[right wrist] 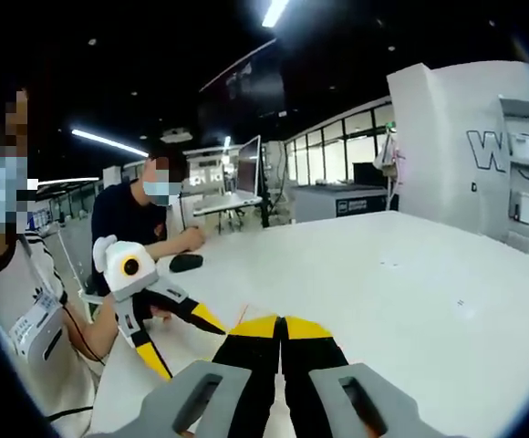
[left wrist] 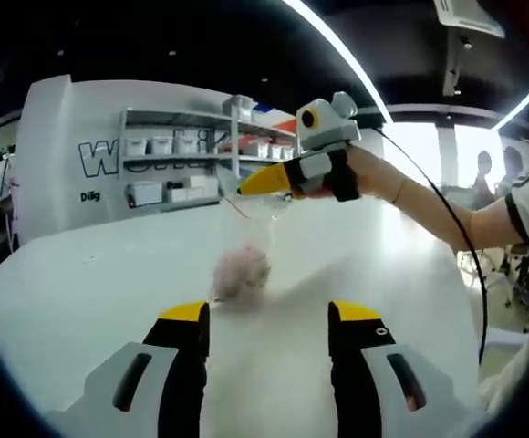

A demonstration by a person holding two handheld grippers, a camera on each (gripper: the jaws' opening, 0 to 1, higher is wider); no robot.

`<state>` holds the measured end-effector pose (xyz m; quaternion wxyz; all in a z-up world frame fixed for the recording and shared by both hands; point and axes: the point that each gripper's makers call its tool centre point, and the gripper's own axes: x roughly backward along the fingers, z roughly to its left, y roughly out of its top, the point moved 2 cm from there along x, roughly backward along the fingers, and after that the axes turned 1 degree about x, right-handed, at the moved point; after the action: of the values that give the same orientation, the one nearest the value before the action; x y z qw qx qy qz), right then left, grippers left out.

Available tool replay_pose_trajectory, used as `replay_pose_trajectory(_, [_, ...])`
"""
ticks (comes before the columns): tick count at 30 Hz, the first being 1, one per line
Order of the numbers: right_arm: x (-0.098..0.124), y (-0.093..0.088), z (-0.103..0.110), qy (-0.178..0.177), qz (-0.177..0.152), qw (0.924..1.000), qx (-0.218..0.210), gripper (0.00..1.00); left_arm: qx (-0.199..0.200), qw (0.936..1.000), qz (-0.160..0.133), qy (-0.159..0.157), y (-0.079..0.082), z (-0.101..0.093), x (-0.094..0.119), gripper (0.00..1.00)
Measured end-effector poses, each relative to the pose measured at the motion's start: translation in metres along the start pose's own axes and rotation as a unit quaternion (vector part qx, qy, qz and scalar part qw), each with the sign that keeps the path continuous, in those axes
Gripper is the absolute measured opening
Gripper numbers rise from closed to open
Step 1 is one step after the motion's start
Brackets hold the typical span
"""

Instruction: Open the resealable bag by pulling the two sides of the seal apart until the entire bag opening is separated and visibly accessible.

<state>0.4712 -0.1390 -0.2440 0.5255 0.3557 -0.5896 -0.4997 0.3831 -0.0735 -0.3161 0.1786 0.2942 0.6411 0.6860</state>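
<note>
A clear resealable bag (left wrist: pixel 243 265) with a pinkish lump inside hangs blurred over the white table (left wrist: pixel 82 274). Its top edge is pinched by my right gripper (left wrist: pixel 246 189), which comes in from the right in a person's hand. My left gripper (left wrist: pixel 270 315) is open just below and in front of the bag, its yellow-tipped jaws wide apart and holding nothing. In the right gripper view my right gripper (right wrist: pixel 283 326) is shut, with a thin red line of the bag's seal (right wrist: pixel 243 315) at its tips. My left gripper (right wrist: pixel 184 342) is open at the lower left.
A shelf unit (left wrist: pixel 182 164) with white bins stands against a white lettered panel behind the table. A masked person (right wrist: pixel 146 224) sits at the table's far side beside a small black object (right wrist: pixel 187 262). A cable (left wrist: pixel 456 228) trails from the right gripper.
</note>
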Motion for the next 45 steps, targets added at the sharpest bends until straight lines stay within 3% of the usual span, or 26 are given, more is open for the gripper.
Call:
replay_pose_trajectory(10, [-0.003, 0.005, -0.021, -0.003, 0.000, 1.0000, 0.009, 0.00, 0.000, 1.0000, 0.004, 0.006, 0.000, 0.004, 0.000, 0.55])
replay_pose_trajectory(18, [-0.006, 0.006, -0.027, -0.005, -0.006, 0.9999, 0.012, 0.00, -0.005, 0.9998, 0.007, 0.017, 0.012, 0.014, -0.003, 0.55])
replay_pose_trajectory(36, [-0.013, 0.016, -0.066, -0.021, -0.008, 0.9989, 0.042, 0.00, -0.002, 0.9992, 0.023, 0.033, 0.002, 0.022, -0.006, 0.55])
replay_pose_trajectory(45, [-0.015, 0.014, -0.082, -0.030, -0.017, 0.9989, 0.031, 0.00, 0.004, 0.9991, 0.031, 0.030, -0.001, 0.021, -0.008, 0.55])
